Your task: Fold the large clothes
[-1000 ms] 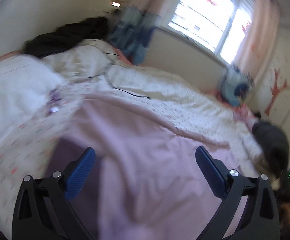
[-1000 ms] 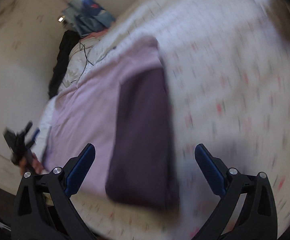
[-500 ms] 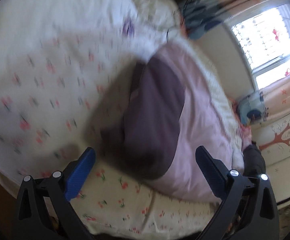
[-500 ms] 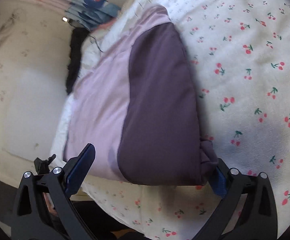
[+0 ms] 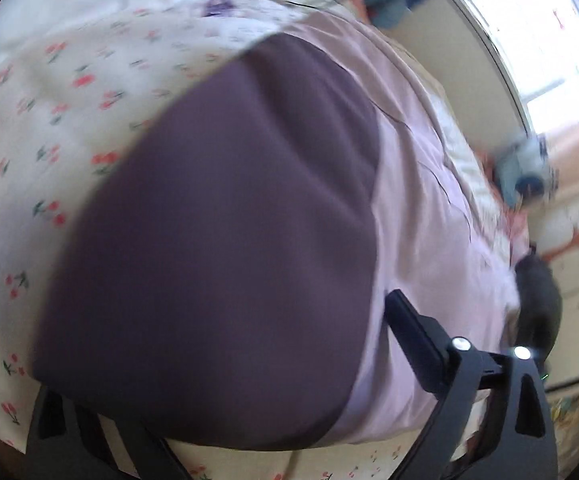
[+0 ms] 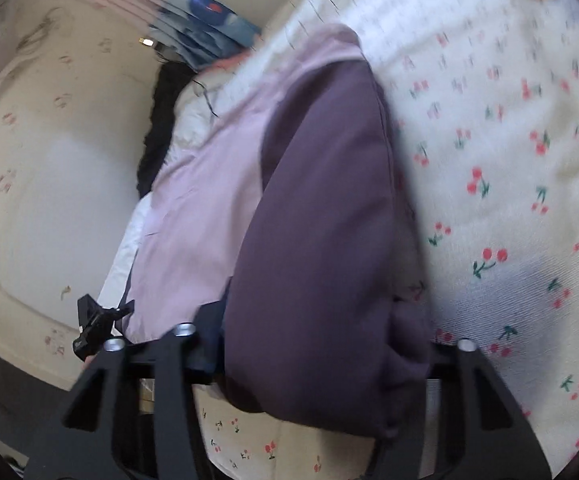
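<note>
A large two-tone garment lies on the bed: a dark purple part (image 5: 225, 216) and a pale lilac part (image 5: 421, 208). In the left wrist view my left gripper (image 5: 225, 364) is pushed up to the garment's near edge; the purple cloth covers the left finger, and the right finger (image 5: 413, 332) rests on the lilac cloth. In the right wrist view the same garment (image 6: 321, 208) fills the space between my right gripper's (image 6: 313, 352) fingers, with its bunched purple end at the right finger. Cloth hides both pairs of pads, so I cannot see whether either gripper pinches it.
The bed has a white sheet with red cherries (image 6: 509, 184). A pale quilt with a black cable (image 5: 309, 4), a blue patterned cushion (image 5: 529, 168) and dark clothes (image 6: 157, 120) lie at the far side. A window (image 5: 537, 28) is behind. The left gripper shows in the right wrist view (image 6: 97, 320).
Both grippers have moved down and in to the near edge of the garment. The cloth now lies between and over the fingers, where before it lay well ahead of them.
</note>
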`<act>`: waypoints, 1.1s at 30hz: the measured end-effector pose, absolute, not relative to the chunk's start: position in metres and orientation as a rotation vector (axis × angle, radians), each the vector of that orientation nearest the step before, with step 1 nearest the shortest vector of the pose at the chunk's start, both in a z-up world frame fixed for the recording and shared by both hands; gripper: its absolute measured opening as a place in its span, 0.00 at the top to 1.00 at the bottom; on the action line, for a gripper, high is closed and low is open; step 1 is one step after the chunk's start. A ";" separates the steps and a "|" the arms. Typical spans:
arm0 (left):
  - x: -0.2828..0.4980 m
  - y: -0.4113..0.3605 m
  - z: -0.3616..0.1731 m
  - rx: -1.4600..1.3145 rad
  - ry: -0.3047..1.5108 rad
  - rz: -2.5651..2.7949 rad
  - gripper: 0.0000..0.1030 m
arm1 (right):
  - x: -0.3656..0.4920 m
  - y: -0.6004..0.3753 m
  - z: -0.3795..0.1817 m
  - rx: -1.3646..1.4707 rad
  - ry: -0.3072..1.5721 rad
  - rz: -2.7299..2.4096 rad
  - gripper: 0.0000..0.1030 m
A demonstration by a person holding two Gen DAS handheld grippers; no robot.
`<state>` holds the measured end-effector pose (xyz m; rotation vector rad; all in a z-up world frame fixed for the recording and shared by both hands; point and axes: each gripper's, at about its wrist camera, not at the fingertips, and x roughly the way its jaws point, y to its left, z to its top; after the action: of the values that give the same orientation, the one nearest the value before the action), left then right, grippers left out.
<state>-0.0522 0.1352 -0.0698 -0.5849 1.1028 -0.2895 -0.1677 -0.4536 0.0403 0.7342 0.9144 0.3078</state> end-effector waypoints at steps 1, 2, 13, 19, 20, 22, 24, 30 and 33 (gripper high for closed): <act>-0.053 0.133 -0.067 -0.582 1.099 -0.296 0.18 | -0.171 -0.450 0.050 0.721 0.887 0.317 0.62; -0.055 0.130 -0.062 -0.579 1.090 -0.310 0.21 | -0.176 -0.448 0.060 0.717 0.860 0.330 0.64; -0.092 0.083 -0.031 -0.427 1.118 -0.476 0.24 | -0.288 -0.486 0.082 0.669 0.827 0.255 0.60; -0.127 0.145 -0.025 -0.511 1.103 -0.292 0.24 | -0.321 -0.523 0.068 0.765 0.809 0.131 0.40; -0.134 0.160 -0.013 -0.476 1.061 -0.210 0.24 | -0.322 -0.530 0.074 0.763 0.778 0.090 0.36; -0.138 0.177 0.012 -0.479 0.964 -0.126 0.24 | -0.330 -0.543 0.101 0.715 0.702 -0.044 0.30; -0.139 0.168 0.038 -0.476 0.865 -0.144 0.24 | -0.319 -0.539 0.119 0.644 0.661 -0.031 0.23; -0.096 0.043 0.070 -0.338 0.720 -0.426 0.19 | -0.215 -0.439 0.102 0.270 0.776 0.032 0.07; -0.057 -0.020 0.058 -0.260 0.678 -0.470 0.19 | -0.160 -0.414 0.049 0.112 0.906 -0.049 0.06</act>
<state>-0.0570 -0.0200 0.0582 -0.2598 0.6776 -0.4704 -0.1603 -0.4143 0.0486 0.1122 0.9060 -0.0492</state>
